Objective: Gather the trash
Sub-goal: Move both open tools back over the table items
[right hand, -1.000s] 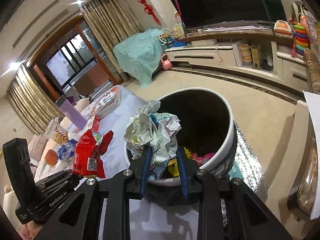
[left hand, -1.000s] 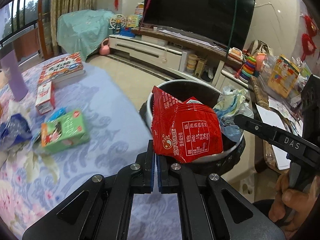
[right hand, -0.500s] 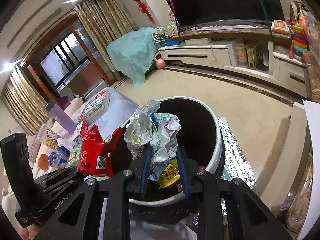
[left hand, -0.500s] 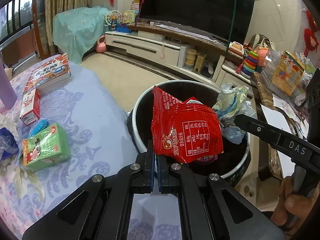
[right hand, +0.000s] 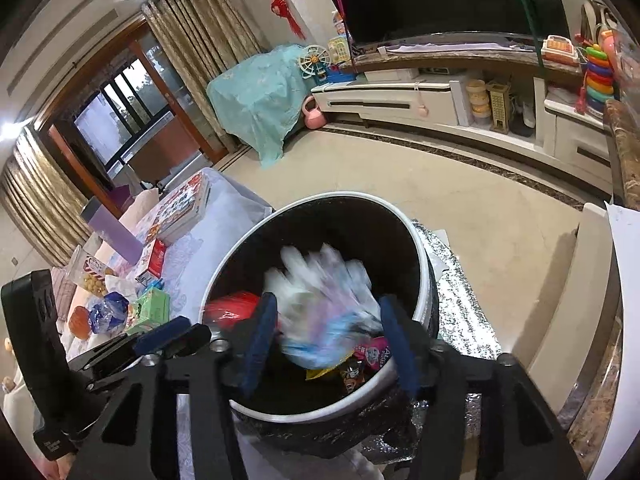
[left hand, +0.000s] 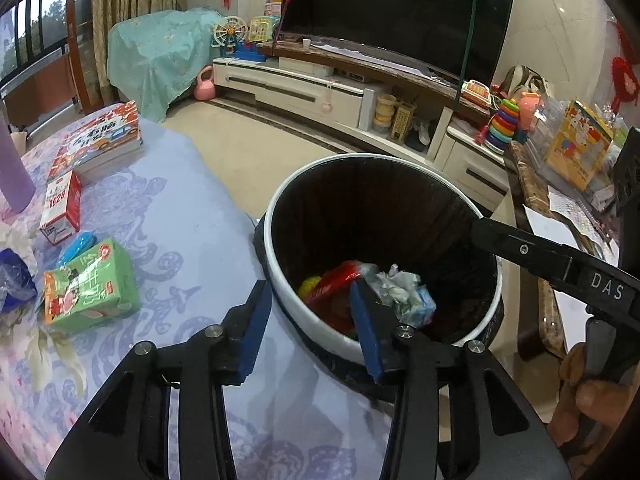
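Note:
My left gripper [left hand: 312, 330] hangs over the near rim of a round trash bin [left hand: 380, 157] with a white rim and black liner. Its jaws are opening and nothing is between the blue pads. A red snack bag [left hand: 340, 280] lies down inside the bin, beside crumpled paper [left hand: 404, 292]. My right gripper [right hand: 328, 340] is above the same bin [right hand: 340, 195], jaws opening. The crumpled paper [right hand: 324, 300] shows as a blur in front of them, falling free of the pads. The red bag [right hand: 232, 306] lies at the bin's left side.
Left of the bin is a table with a floral cloth [left hand: 180, 216]. It carries a green carton [left hand: 90, 288], a red and white box [left hand: 60, 208], a stack of books [left hand: 100, 140], a blue wrapper [left hand: 14, 284] and a purple bottle [left hand: 12, 172]. A person's hand [left hand: 592, 392] holds the right gripper.
Both grippers went from shut to open. The red snack bag left the left jaws and dropped into the bin; the crumpled paper left the right jaws and is falling in.

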